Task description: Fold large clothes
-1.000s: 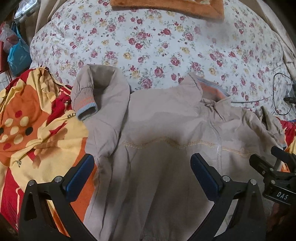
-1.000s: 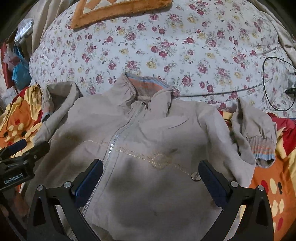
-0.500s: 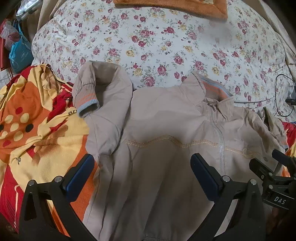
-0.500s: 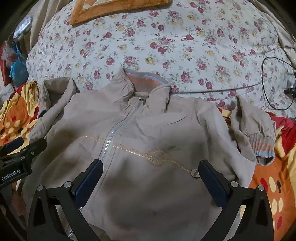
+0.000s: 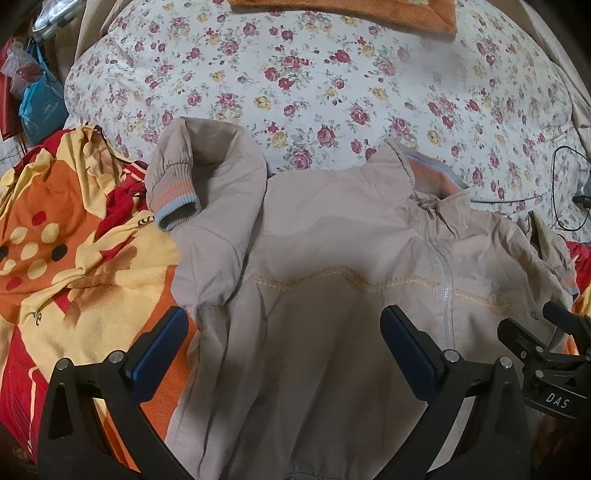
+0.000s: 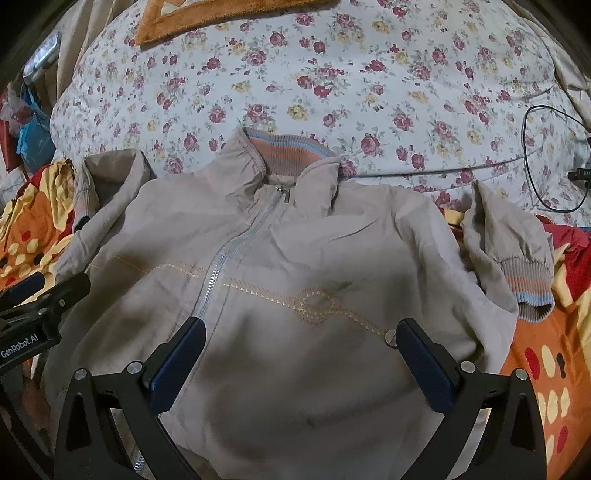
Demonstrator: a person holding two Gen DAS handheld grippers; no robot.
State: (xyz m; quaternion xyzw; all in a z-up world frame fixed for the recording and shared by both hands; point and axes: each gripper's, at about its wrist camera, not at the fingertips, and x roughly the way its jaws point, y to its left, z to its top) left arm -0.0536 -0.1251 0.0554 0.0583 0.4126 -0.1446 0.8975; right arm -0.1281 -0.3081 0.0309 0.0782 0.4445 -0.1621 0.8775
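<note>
A beige zip-up jacket (image 5: 332, 258) lies face up on the bed, collar away from me; it also shows in the right wrist view (image 6: 295, 258). Its left sleeve (image 5: 207, 192) is bent back, ribbed cuff (image 5: 173, 201) on top. Its right sleeve (image 6: 506, 251) is bent back too, with the cuff (image 6: 530, 291) at the right. My left gripper (image 5: 282, 343) is open and empty over the jacket's left lower half. My right gripper (image 6: 301, 350) is open and empty over its right lower half. Each gripper shows at the edge of the other's view.
The jacket lies on a floral quilt (image 5: 314, 74) and an orange, yellow and red blanket (image 5: 55, 240). An orange cushion (image 6: 207, 14) lies at the far end. A black cable (image 6: 546, 158) runs at the right. Blue bags (image 5: 40, 103) stand at far left.
Both views have slid a little back toward the hem, so the jacket sits slightly higher in frame. Both grippers stay open and the jacket has not moved.
</note>
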